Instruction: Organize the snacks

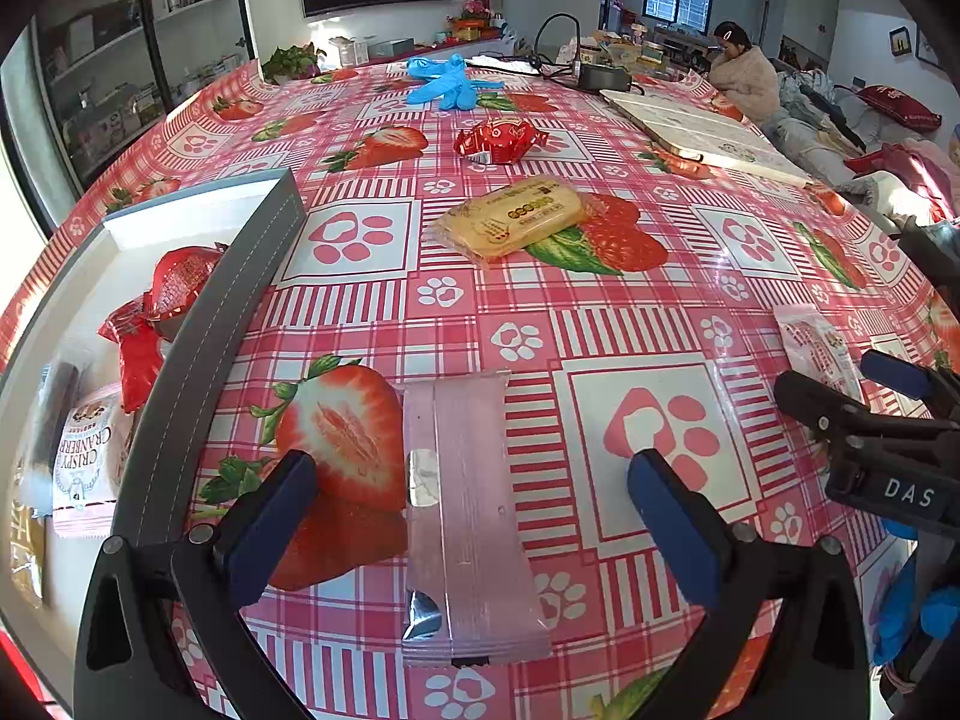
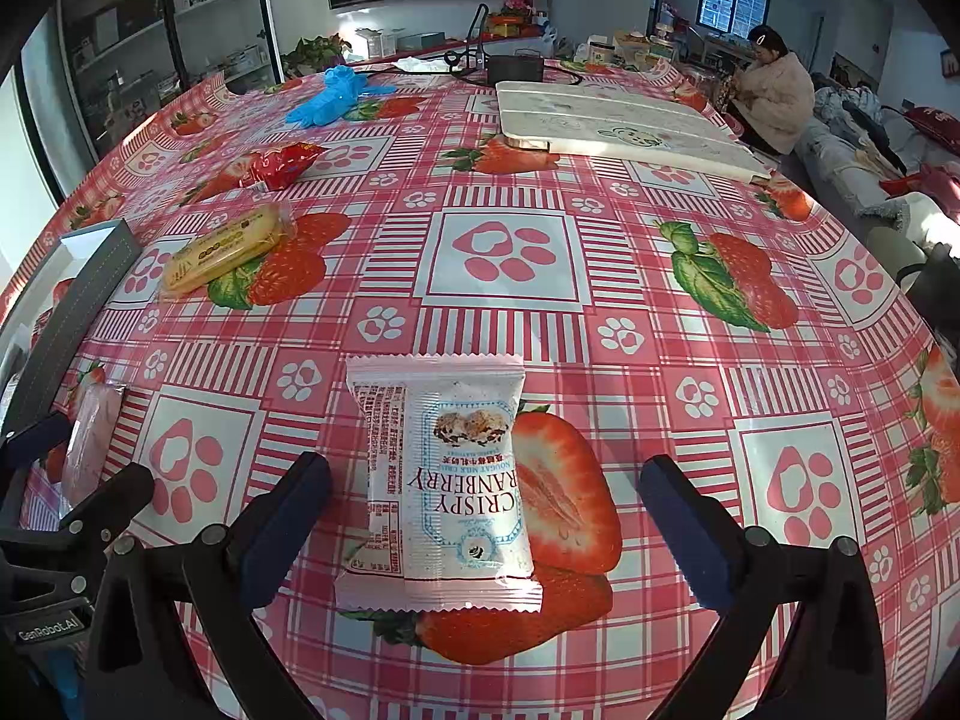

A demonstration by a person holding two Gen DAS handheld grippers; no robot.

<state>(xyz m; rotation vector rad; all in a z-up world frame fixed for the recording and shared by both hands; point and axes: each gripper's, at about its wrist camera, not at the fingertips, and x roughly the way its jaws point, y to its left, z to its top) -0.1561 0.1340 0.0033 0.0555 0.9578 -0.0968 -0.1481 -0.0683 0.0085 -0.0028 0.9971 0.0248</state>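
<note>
My left gripper is open, its blue-padded fingers on either side of a pink wrapped bar lying flat on the tablecloth. My right gripper is open around a white "Crispy Cranberry" packet, also flat on the table. A grey-rimmed box at the left holds red wrapped snacks and a cranberry packet. A yellow biscuit pack and a red candy pack lie farther back. The right gripper also shows at the left wrist view's right edge.
Blue gloves, a white board, a black power adapter with cable and a potted plant sit at the table's far side. A person sits beyond the far right edge. Shelves stand at the left.
</note>
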